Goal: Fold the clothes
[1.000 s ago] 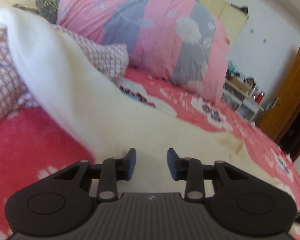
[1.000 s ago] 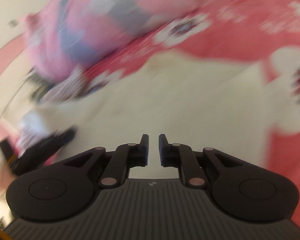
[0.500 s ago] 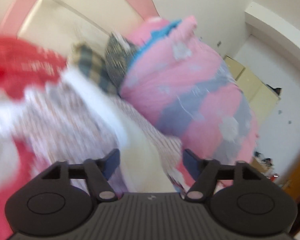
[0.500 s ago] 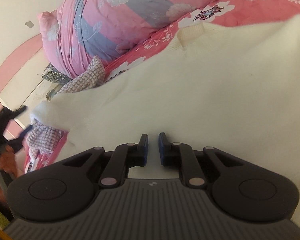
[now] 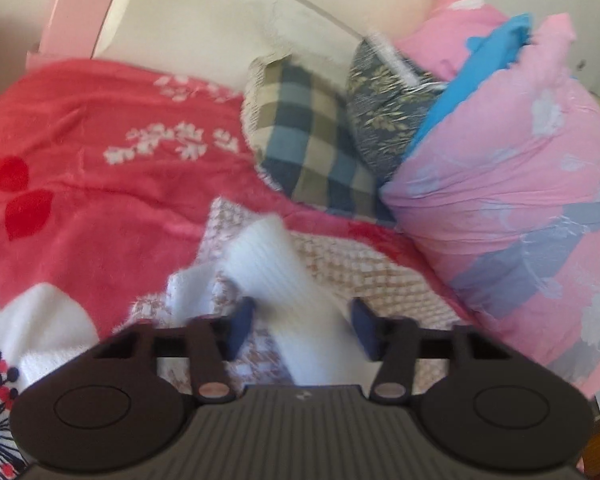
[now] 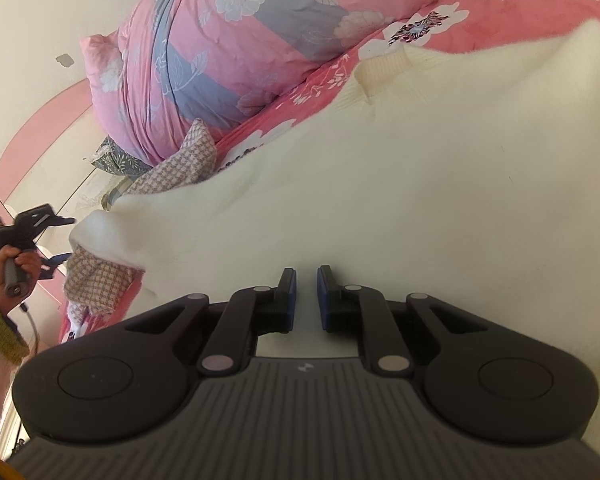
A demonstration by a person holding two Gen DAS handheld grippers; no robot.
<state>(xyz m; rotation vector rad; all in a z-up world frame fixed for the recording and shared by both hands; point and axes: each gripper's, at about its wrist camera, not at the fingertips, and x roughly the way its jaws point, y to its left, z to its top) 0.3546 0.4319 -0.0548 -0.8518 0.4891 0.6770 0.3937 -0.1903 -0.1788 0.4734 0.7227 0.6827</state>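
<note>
Swinging from the sweater's body toward the headboard, the left gripper (image 5: 300,326) is closing around a soft, light ribbed cuff (image 5: 268,256); the right gripper (image 6: 306,294) is pinching the cream sweater (image 6: 420,184) on the bed (image 5: 92,168).

Bedroom: bedspread (image 5: 100,152), rolled duvet (image 6: 236,40)

Bed covered by a coral-red floral blanket (image 5: 100,152). Pink headboard arch (image 5: 76,4) at the bed's head edge, against a cream wall (image 6: 40,4) with 1 small chipped spot. Rolled pink-and-grey floral quilt (image 6: 236,36) along the bed's far edge; 1 plaid pillow (image 5: 308,136) and 1 grey leaf-print pillow (image 5: 384,108) just beside it. Bright, soft daylight.
</note>
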